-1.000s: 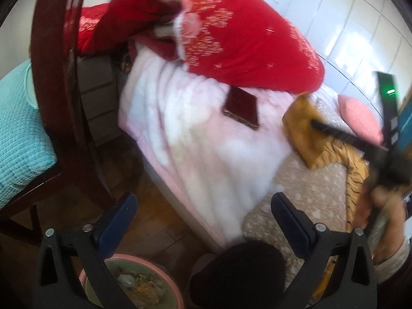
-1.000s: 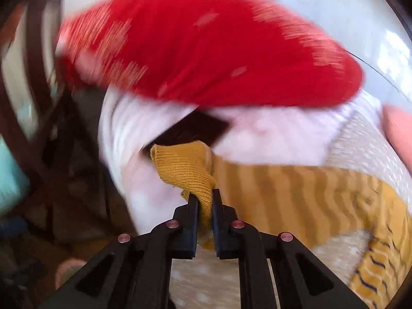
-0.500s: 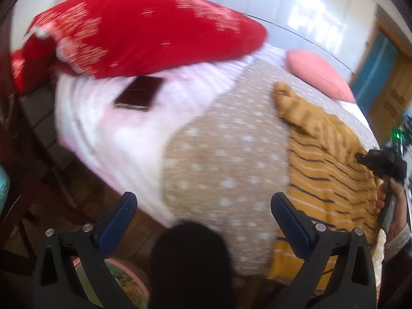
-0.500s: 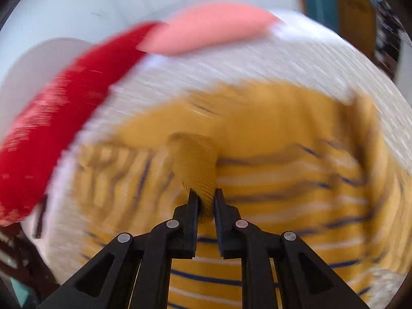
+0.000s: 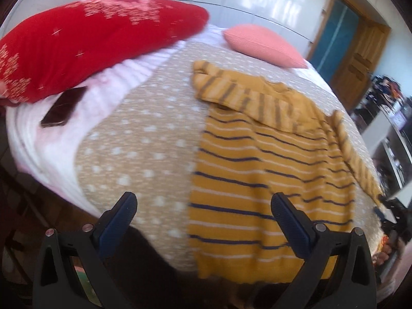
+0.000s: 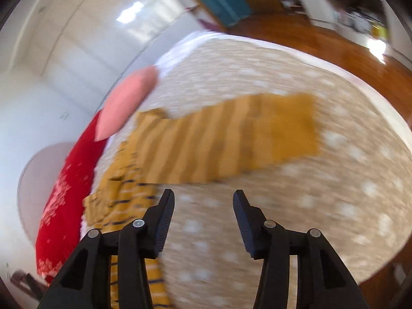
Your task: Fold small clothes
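Note:
A mustard-yellow sweater with dark and white stripes [image 5: 257,175] lies spread on the tan dotted bedspread [image 5: 144,134]. One sleeve is folded across its upper part and the other runs down its right side. My left gripper [image 5: 203,211] is open and empty above the near edge of the bed, by the sweater's hem. My right gripper [image 6: 203,206] is open and empty above the bedspread, just short of the outstretched sleeve [image 6: 231,141]. The right gripper also shows at the far right edge of the left wrist view [image 5: 391,211].
A red quilt [image 5: 90,41] is piled at the back left, with a dark phone [image 5: 64,105] on the pink blanket [image 5: 46,139] below it. A pink pillow [image 5: 260,43] lies at the head of the bed. Wooden floor [image 6: 334,43] surrounds the bed.
My right gripper has let go of the sleeve cuff and opened; the sleeve now lies flat on the bed. My left gripper has swung right to face the sweater.

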The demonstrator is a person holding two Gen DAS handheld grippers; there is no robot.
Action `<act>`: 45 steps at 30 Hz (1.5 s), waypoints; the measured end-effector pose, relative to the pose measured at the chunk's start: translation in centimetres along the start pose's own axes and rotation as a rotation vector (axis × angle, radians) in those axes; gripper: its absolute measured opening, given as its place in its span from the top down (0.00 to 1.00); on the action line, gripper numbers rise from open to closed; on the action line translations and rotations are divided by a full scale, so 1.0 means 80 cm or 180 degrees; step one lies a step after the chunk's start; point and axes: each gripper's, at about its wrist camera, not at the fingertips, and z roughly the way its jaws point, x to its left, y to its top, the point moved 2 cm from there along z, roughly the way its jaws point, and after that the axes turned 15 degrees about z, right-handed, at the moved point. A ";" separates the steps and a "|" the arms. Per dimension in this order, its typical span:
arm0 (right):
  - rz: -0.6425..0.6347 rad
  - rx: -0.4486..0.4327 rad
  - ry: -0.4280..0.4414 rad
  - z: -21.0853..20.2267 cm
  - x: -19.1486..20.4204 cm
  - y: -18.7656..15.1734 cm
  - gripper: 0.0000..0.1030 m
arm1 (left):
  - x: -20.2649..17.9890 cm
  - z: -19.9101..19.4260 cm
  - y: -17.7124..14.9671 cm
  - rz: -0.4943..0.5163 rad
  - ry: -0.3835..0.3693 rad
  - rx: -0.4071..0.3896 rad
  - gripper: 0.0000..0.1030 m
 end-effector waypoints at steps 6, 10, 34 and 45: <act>0.0474 -0.0347 0.0088 0.021 -0.025 0.038 0.46 | -0.030 -0.018 0.006 0.0238 0.0100 -0.0056 0.00; 0.0566 -0.0399 0.0066 0.031 -0.027 0.070 0.95 | -0.028 -0.032 0.013 0.0241 0.0174 -0.0088 0.00; -0.1060 0.0159 0.0477 0.128 0.311 0.017 0.95 | 0.047 -0.029 -0.014 -0.0078 0.0256 -0.0232 0.00; -0.2019 0.1208 0.0234 0.367 0.451 -0.202 0.94 | 0.119 0.000 -0.042 -0.0309 0.0364 -0.0155 0.00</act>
